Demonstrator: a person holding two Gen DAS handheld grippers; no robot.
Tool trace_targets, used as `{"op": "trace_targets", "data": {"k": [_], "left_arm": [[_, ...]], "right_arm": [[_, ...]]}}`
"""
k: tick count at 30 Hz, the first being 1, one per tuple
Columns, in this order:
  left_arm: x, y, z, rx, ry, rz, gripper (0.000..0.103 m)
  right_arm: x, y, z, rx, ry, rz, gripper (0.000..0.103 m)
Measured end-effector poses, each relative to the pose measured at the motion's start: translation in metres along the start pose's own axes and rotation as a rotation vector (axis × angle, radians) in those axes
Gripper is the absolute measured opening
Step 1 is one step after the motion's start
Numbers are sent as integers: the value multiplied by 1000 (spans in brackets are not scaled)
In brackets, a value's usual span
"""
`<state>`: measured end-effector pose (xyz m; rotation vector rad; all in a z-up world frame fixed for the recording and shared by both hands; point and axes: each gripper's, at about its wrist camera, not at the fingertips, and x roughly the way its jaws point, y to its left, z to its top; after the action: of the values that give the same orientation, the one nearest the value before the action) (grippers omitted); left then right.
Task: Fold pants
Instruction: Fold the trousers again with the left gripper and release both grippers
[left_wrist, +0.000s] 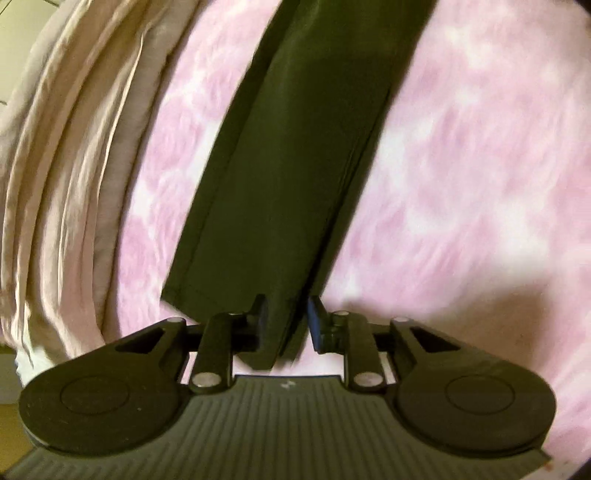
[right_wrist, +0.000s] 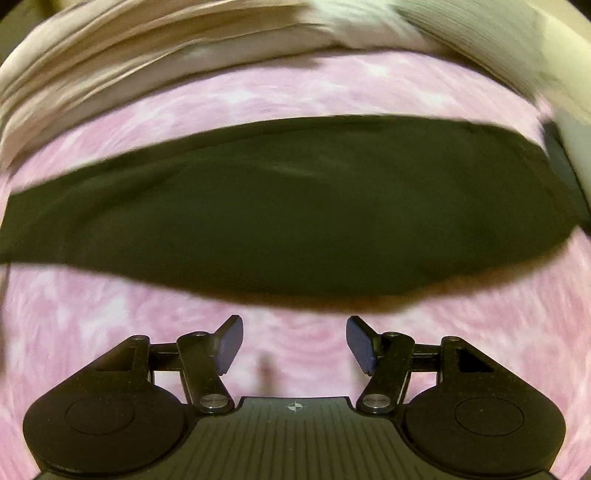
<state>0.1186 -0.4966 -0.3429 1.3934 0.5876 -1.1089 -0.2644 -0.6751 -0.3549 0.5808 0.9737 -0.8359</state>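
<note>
1. The dark pants (left_wrist: 295, 155) lie flat on the pink blanket (left_wrist: 480, 166), folded long, with one leg on top of the other.
2. The left gripper (left_wrist: 286, 317) has the leg end between its jaws. The cloth touches the left pad, but there is a gap at the right pad, so I cannot tell if the jaws really hold it.
3. If the hold is loose, the cloth could slip out when it is lifted. Then the fold would fall crooked.
4. There may be two layers there. If the jaws catch only one, the legs could slide apart.
5. The left gripper points along the legs, low over the end.
6. The right gripper (right_wrist: 294, 345) hangs over the blanket just beside the long edge of the pants (right_wrist: 288, 206). Its jaws are wide apart and hold nothing.
7. A heap of pale cloth (right_wrist: 147, 48) lies past the pants.
</note>
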Motion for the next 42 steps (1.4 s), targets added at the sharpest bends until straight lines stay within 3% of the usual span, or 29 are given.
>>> {"op": "trace_targets", "data": {"k": [5,8,11,15,19,20,23,24,25,26,27,29,34,38,40,42], "left_arm": [[-16,4,87,-68,-128,-77,24],[-10,13,156,-117,-200,-116,28],[2,30,220,-185,-254,-154,28],[34,42,295,-259,-265,-207,27],[78,50,341,-281,-218,-254,27],[88,51,348,-284,-203,-266,27],[109,49,357,-299,-144,-307,27],[115,50,358,-306,-129,-322,26],[119,50,358,-304,-116,-347,25],[121,48,358,-292,-98,-363,18],[122,46,358,-274,-83,-377,7],[116,45,357,-262,-79,-367,2],[94,63,353,-287,-134,-307,1],[117,74,354,-332,-136,-290,1],[133,71,355,-350,-105,-313,1],[135,66,356,-321,-98,-307,5]], "right_arm": [[-25,-55,25,34,-81,-11,59],[-37,-108,51,18,-136,-30,59],[-24,-175,89,31,-154,-27,59],[8,-245,140,-10,-150,-21,59],[45,-305,172,18,-107,0,58],[54,-317,176,47,-88,31,56],[74,-340,179,130,-54,124,33],[76,-344,179,161,-60,152,32],[74,-347,176,187,-76,154,21],[72,-351,174,211,-89,151,9],[69,-355,171,240,-96,160,5],[59,-360,169,278,-104,173,2],[26,-346,201,185,-185,163,0],[62,-341,212,185,-142,124,1],[84,-339,207,192,-95,76,7],[78,-342,198,221,-127,46,33]]}}
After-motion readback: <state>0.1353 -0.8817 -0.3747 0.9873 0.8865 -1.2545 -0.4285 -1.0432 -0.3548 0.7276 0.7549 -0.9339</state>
